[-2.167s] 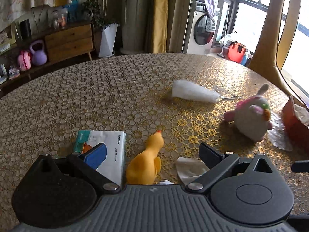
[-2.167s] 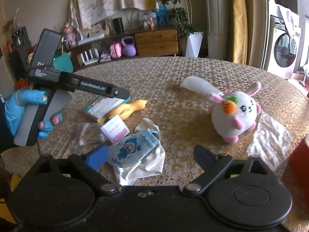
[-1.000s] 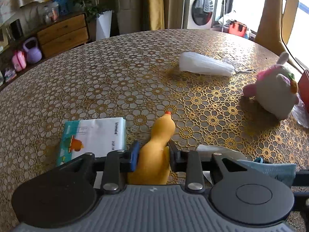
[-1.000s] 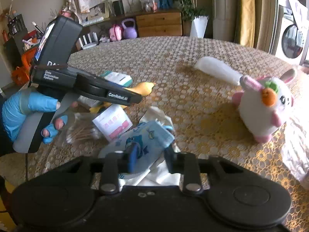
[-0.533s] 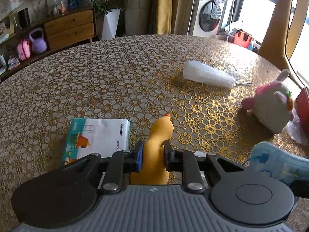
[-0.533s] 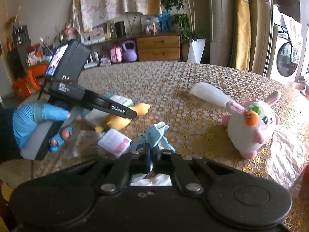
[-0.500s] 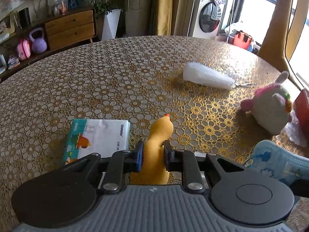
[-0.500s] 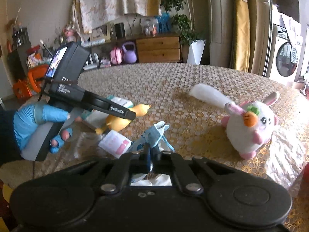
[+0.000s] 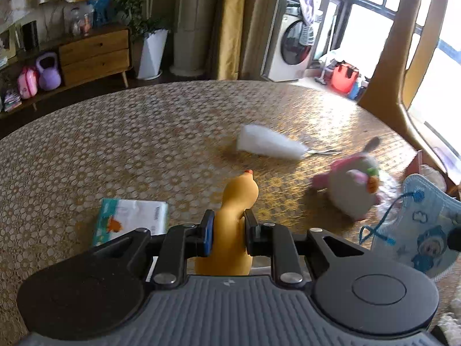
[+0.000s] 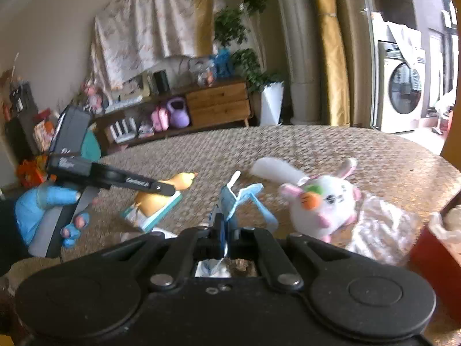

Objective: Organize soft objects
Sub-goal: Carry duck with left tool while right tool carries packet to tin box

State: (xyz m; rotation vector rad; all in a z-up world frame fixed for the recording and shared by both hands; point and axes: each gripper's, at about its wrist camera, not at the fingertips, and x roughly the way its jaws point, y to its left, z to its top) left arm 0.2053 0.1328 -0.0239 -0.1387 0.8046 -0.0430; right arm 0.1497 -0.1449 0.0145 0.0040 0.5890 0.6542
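Our left tongs (image 9: pixel 226 232) are clamped on the yellow rubber duck (image 9: pixel 234 201), gripping it at the neck with its head and orange beak pointing forward, away from us. In the right wrist view the duck (image 10: pixel 161 194) sits above the tissue pack (image 10: pixel 157 214), held clear of the surface (image 9: pixel 115 144). Our right tongs (image 10: pixel 223 235) are pinched tight on the blue cartoon face mask (image 10: pixel 239 201), which stands up from the jaws with its flaps spread; in the left wrist view the same mask (image 9: pixel 423 230) hangs at the right edge, its blue ear loop dangling.

Around these, the tissue pack (image 9: pixel 129 220) lies flat on the patterned surface just left of the duck. Ahead lies a white fluffy tail-like piece (image 9: pixel 268 144), and to its right the white plush rabbit (image 9: pixel 350 193) with pink ears and an orange carrot on its head. The rabbit (image 10: pixel 324 201) rests beside a sheet of crinkled clear plastic (image 10: pixel 380 233). A red box (image 10: pixel 435 259) stands at the right edge of the surface, with something pale inside that we cannot make out. The rabbit and plastic lie between the mask and that box.
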